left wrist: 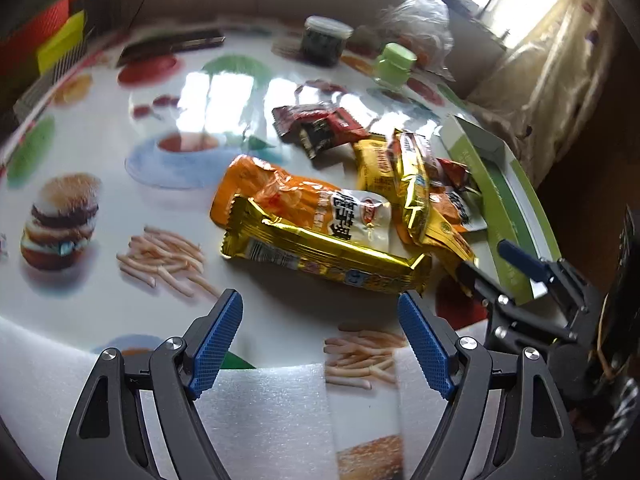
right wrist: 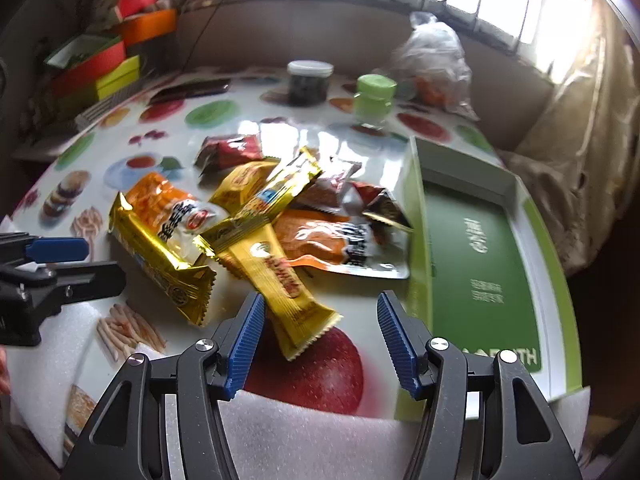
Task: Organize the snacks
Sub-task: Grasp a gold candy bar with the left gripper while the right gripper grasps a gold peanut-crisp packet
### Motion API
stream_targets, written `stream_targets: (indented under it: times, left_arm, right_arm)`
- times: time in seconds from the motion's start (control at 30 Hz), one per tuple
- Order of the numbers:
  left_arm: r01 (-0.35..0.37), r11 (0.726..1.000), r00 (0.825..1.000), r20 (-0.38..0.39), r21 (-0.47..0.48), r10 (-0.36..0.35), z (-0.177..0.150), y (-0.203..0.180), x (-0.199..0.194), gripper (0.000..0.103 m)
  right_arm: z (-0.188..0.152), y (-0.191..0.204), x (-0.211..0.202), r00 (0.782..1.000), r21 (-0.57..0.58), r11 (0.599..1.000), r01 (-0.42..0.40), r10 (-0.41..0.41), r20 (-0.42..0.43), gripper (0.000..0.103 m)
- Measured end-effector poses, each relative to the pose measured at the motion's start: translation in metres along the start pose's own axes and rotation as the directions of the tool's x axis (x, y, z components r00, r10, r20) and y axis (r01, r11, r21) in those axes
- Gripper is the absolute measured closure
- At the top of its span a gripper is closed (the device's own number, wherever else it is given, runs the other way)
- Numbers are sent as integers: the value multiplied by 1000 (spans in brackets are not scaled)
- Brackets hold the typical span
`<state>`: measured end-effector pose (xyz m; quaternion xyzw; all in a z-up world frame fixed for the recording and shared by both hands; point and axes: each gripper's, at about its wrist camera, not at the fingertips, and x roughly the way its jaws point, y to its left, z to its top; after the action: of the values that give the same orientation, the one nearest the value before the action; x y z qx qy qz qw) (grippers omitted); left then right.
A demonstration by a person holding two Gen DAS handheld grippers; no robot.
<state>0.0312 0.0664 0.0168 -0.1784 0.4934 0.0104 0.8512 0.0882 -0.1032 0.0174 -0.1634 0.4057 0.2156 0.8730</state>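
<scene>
both sets of fingers are spread wide with nothing between the pads. the left gripper [left wrist: 320, 340] hangs just short of a long gold wrapper [left wrist: 320, 250], and its arms are cut off by the bottom edge. the right gripper [right wrist: 320, 344] sits over the printed apple, with the tail of a yellow snack bar [right wrist: 280, 280] poking in at its 11 o'clock, probably not touching, though blur makes that hard to call. the snack pile [right wrist: 264, 216] lies at 12 o'clock, packets overlapping so the lower ones are half hidden. the green box [right wrist: 480, 264] sits at 2 o'clock, its print smeared. far jars and a plastic bag [right wrist: 436, 60] are too blurry to read.
</scene>
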Motion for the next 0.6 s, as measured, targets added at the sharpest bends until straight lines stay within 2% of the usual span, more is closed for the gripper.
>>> stream_targets:
  times: [0.27, 0.53, 0.6]
  left_arm:
    - [34, 994, 999, -34, -106, -38, 18, 3, 12, 23]
    - [39, 984, 998, -31, -174, -45, 27, 4, 20, 23]
    - [35, 982, 999, -35, -188, -42, 29, 5, 22, 31]
  right_arm:
    - [6, 6, 11, 999, -17, 999, -42, 42, -30, 46]
    - [6, 4, 12, 998, 16, 998, -56, 57, -32, 72]
    - [5, 3, 11, 998, 27, 998, -63, 63, -26, 78]
